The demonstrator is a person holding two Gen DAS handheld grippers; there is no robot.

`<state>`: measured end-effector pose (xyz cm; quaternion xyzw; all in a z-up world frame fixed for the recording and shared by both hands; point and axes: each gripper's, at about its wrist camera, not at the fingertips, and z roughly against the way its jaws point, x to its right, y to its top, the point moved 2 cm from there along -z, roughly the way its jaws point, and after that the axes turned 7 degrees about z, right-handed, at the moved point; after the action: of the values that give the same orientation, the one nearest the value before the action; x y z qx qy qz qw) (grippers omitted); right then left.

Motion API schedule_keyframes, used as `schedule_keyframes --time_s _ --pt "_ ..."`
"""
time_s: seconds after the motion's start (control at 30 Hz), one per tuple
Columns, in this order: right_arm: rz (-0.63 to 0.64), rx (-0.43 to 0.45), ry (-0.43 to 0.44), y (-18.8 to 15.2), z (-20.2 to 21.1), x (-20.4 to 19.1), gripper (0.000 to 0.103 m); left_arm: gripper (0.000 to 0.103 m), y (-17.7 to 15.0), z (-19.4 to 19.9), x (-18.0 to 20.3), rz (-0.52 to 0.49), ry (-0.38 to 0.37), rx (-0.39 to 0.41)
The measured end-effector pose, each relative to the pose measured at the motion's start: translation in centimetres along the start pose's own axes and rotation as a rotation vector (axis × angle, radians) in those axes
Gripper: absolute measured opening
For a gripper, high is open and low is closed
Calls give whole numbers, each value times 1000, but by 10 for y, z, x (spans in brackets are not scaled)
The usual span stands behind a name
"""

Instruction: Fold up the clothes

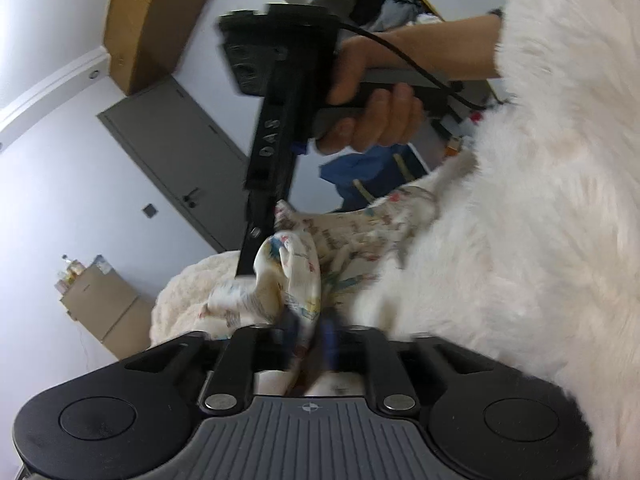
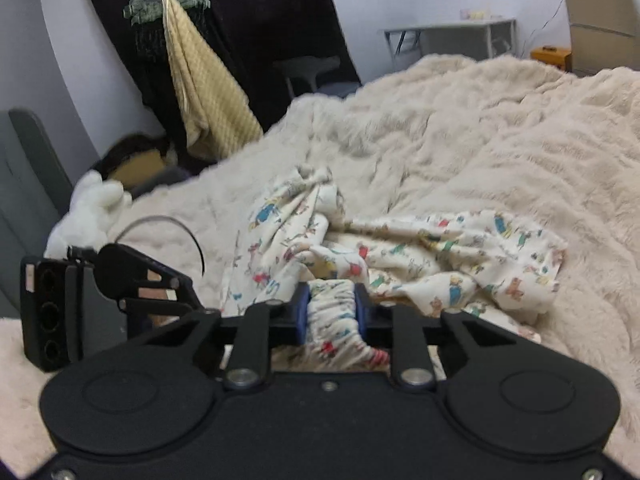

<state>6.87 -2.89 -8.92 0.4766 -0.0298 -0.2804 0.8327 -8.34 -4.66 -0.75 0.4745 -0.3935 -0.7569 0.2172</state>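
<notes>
A cream garment (image 2: 400, 264) printed with small coloured cartoon figures is seen lying crumpled on a fluffy cream blanket (image 2: 500, 140), with its bulk spread from the centre toward 3 o'clock in the right wrist view. The right gripper (image 2: 331, 316) is clamped on the garment's gathered elastic waistband, which is bunched between its blue pads (image 2: 302, 316). The left gripper (image 1: 308, 336) is closed on another fold of the same cloth; the blue fingers are blurred there. In the left wrist view the other tool is seen at 12 o'clock, held by the person's hand (image 1: 372, 96), and raised lettering on its black body (image 1: 272, 136) reads "DAS". A grey door (image 1: 176, 160) is seen at 9 o'clock. A beige towel (image 2: 204, 92) is hung on a hanger at 11 o'clock in the right wrist view.
</notes>
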Motion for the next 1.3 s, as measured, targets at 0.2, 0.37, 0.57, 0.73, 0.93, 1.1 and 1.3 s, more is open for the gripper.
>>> schedule_keyframes --time_s 0.2,0.37,0.57,0.73,0.93,1.1,1.3 --pt "-248 271 -228 5 52 64 18 71 -10 17 -63 287 77 19" --pt "-365 382 -453 -7 79 120 18 78 -42 45 -119 572 203 -2" --pt "-460 154 -644 -46 44 158 30 80 -98 69 -163 789 311 -98" --pt "-426 130 -686 -69 55 125 51 87 -127 78 -168 791 343 -194" --pt "-341 130 -448 -104 73 40 56 88 -172 58 -170 792 334 -367" --pt "-265 148 -449 -127 79 -11 65 89 -209 31 -169 822 273 -421" --pt "-238 115 -475 -132 52 -14 72 94 -233 15 -163 861 289 -441"
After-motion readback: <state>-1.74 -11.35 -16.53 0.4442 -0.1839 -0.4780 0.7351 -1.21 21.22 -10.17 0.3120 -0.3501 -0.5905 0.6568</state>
